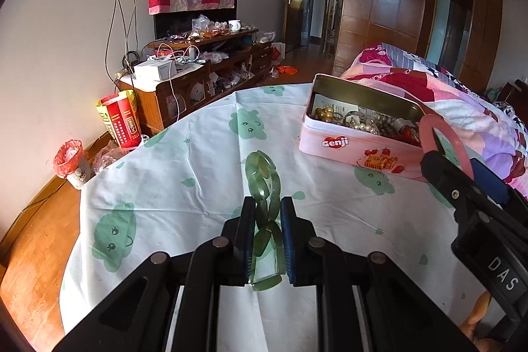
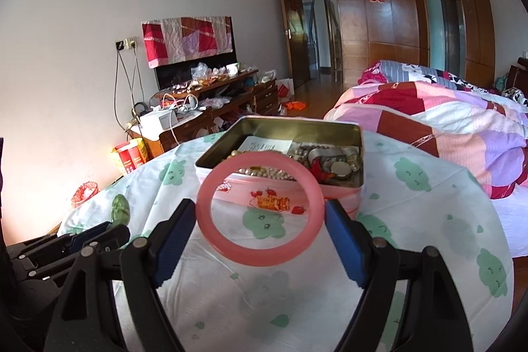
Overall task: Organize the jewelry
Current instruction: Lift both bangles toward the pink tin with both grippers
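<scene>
Left gripper (image 1: pixel 268 213) is clamped narrow on a green segmented bracelet (image 1: pixel 264 183), pads pressing its sides; the bracelet's front loop sticks out past the fingertips above the table, the rear links hang between the jaws. Right gripper (image 2: pixel 260 220) is spread wide and clamped on a pink bangle (image 2: pixel 259 210), one blue pad touching each outer edge; the ring faces the right wrist camera, held above the tablecloth (image 2: pixel 412 236). In the left wrist view the bangle (image 1: pixel 445 134) sits at the right, overlapping the near corner of the tin. Pink Genji tin (image 1: pixel 333 144), lid off, stands on the white cloth with green prints, just beyond both grippers; inside are pearl and gold beads (image 1: pixel 330 114), a folded paper, reddish pieces, mixed together. Quilt-covered bed (image 2: pixel 445 121) right of the table. Cluttered wooden cabinet (image 1: pixel 198 78) along the wall at left, red carton (image 1: pixel 120 121) on the floor beside it.
</scene>
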Available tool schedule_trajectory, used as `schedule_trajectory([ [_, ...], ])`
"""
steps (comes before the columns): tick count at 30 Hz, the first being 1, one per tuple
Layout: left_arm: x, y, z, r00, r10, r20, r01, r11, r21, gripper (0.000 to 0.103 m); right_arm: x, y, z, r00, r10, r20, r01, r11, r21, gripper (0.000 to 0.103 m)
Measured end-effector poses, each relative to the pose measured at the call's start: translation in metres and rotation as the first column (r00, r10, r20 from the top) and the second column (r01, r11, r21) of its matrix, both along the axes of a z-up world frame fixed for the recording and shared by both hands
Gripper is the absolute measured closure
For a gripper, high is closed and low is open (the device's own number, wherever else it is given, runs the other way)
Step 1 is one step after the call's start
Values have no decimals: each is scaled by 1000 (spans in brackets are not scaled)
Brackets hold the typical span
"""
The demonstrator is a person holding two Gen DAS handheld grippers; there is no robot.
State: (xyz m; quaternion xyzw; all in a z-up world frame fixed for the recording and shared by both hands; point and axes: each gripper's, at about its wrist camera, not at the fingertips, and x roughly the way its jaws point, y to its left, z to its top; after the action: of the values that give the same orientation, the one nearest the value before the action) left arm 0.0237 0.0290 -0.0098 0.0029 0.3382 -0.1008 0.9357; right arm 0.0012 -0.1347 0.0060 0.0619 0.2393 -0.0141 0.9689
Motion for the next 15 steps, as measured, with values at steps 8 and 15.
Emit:
schedule_trajectory([
  [8,-2,1,-1,1000,15,-13,-15,1000,-12,88,-13,-10,4,999,-37,28,36,999,35,21],
  [15,-2,-1,-2,1000,15,-15,-15,1000,-6,88,-18,-13,5,998,-49,27,47,997,54,21],
])
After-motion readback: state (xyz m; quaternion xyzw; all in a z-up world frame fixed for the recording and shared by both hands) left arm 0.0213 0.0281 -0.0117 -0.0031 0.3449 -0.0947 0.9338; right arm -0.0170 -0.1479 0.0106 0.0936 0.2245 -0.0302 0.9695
